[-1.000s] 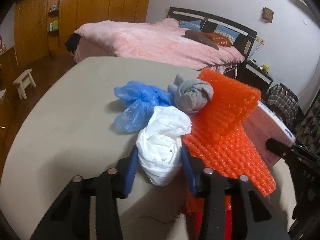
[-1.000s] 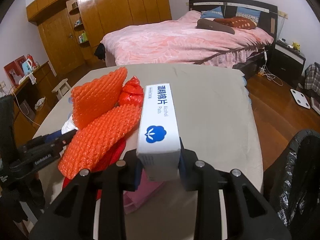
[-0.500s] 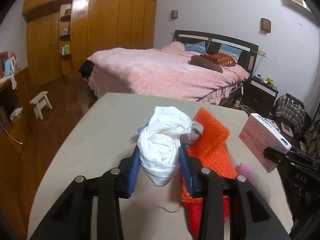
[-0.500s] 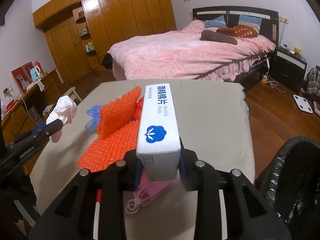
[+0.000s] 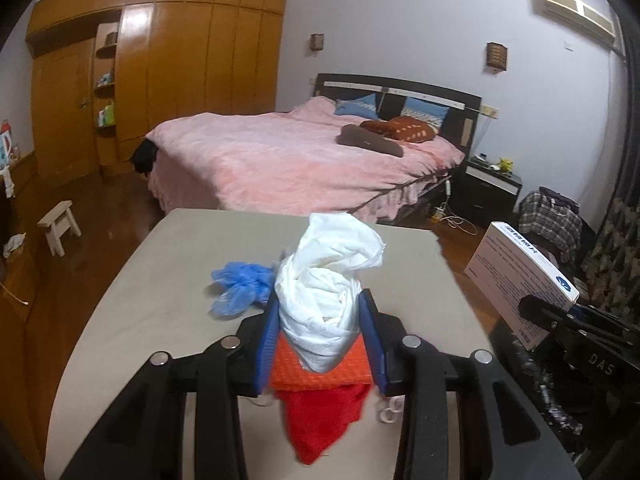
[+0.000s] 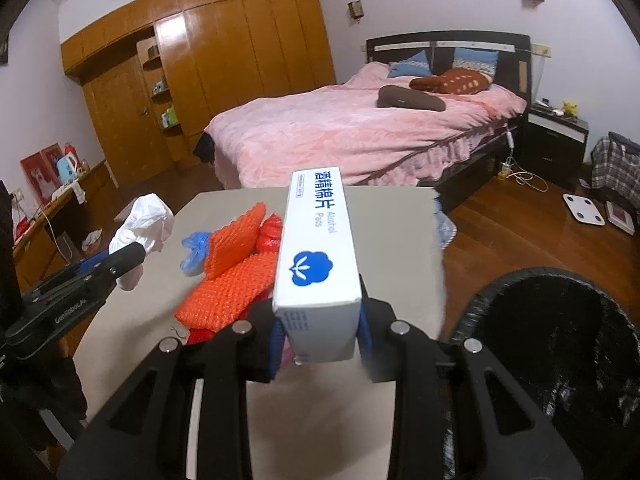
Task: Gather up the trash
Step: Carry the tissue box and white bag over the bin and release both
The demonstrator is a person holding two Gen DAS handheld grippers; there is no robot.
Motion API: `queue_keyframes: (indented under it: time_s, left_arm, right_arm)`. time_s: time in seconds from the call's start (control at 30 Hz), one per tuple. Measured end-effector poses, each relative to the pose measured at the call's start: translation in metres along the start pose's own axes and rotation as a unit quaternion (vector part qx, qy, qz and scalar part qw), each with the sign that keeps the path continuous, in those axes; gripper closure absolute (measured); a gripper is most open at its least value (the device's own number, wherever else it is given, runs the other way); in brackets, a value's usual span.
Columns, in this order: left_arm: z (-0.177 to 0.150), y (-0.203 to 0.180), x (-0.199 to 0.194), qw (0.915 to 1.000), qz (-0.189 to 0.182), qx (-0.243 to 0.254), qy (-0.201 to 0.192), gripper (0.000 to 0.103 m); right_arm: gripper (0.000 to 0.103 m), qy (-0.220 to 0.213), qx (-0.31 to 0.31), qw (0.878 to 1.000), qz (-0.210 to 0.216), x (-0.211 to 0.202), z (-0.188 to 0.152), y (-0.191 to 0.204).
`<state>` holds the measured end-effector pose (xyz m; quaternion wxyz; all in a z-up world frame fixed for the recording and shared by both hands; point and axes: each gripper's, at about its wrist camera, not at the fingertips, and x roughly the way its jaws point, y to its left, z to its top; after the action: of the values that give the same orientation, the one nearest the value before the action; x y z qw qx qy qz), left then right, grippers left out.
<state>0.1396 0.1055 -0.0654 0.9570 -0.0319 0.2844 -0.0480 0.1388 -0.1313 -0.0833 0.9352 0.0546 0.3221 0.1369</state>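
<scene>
1. My left gripper [image 5: 320,322] pinches the white crumpled bag [image 5: 328,280], lifted above the table [image 5: 132,296] so it clears the other trash.
2. My right gripper [image 6: 320,330] clamps the alcohol pads box [image 6: 318,256] beside the black bin [image 6: 560,344], ready for dropping, I think.

Two claws: the left claw [image 5: 322,334] and the right claw [image 6: 320,336]; one white crumpled wad [image 5: 328,284] and one alcohol-pad box [image 6: 318,256]; one blue plastic bag [image 5: 240,286] on the surface [image 5: 160,280]; two orange foam-net sheets [image 6: 232,276], one propped against the other; one red plastic piece [image 5: 320,420]; one pink face mask [image 6: 286,354], mostly hidden; one black-lined trash bin [image 6: 556,344]; one bed [image 6: 360,128] carrying one brown cushion [image 6: 412,98] and one rust-red pillow [image 6: 456,80]; two blue pillows [image 6: 412,62] at the headboard; one wooden stool [image 5: 60,224]; one nightstand [image 6: 556,136]; one bathroom scale [image 6: 584,208]; two wall lamps [image 5: 496,54].
</scene>
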Motion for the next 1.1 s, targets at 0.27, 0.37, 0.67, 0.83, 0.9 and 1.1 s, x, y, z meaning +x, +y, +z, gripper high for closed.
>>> queue_keyframes:
  time_s: [0.27,0.37,0.67,0.83,0.9,1.1]
  left_arm:
    - [0.007,-0.048,-0.004,0.9988,-0.04,0.029,-0.004,0.065]
    - [0.007,-0.07,-0.003,0.9972,-0.061,0.042,-0.004,0.065]
    - [-0.004,-0.138,0.005,0.9892,-0.127,0.073,0.009,0.065]
    - [-0.011,-0.172,0.01,0.9833,-0.157,0.092,0.011,0.065]
    - [-0.012,-0.185,0.013,0.9805,-0.169,0.099,0.012,0.065]
    - [-0.017,-0.216,0.023,0.9725,-0.201,0.116,0.021,0.064]
  right_arm:
    - [0.074,-0.012,0.01,0.999,-0.041,-0.046,-0.014,-0.034]
    - [0.074,-0.014,0.023,0.998,-0.059,-0.062,-0.022,-0.053]
    - [0.074,-0.017,0.061,0.99,-0.122,-0.1,-0.045,-0.108]
    - [0.074,-0.02,0.079,0.985,-0.154,-0.115,-0.056,-0.133]
    - [0.074,-0.02,0.085,0.983,-0.164,-0.118,-0.059,-0.141]
    - [0.074,-0.018,0.1,0.977,-0.188,-0.126,-0.069,-0.165]
